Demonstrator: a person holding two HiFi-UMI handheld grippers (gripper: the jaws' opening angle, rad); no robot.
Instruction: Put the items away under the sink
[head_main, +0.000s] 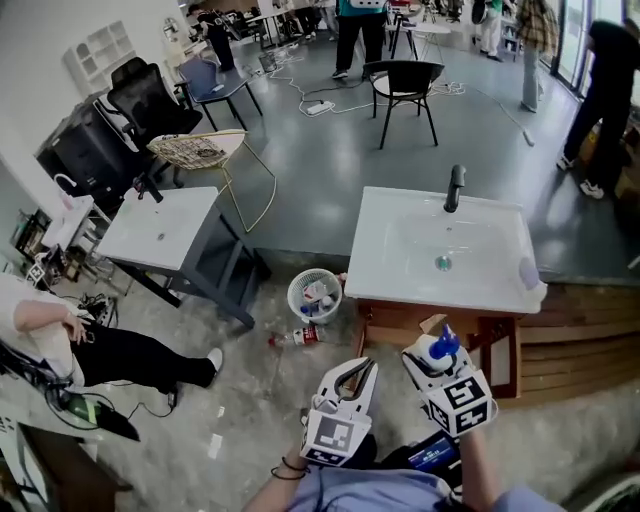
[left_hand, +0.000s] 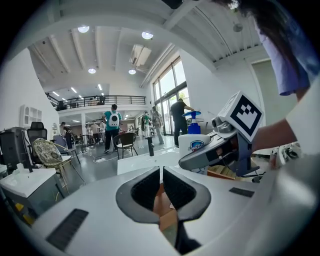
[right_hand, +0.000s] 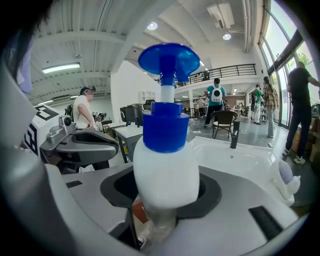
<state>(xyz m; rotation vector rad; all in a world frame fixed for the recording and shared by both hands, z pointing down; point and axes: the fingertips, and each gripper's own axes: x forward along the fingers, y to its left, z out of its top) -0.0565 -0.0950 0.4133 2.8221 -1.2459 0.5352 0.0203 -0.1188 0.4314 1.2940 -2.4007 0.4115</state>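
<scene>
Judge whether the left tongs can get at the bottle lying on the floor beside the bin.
Probably yes: the left tongs are empty and nothing stands between them and the bottle, though their jaws stand shut and must open first.

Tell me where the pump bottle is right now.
The pump bottle sits lower right in the head view, clamped in the right claw, near the white sink and its front edge.

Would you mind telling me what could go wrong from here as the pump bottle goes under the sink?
The right gripper holds the pump bottle by its body, pump head well above the jaws; it may catch the sink on entering the wooden cabinet. A loose bottle on the floor nearby could be kicked.
</scene>
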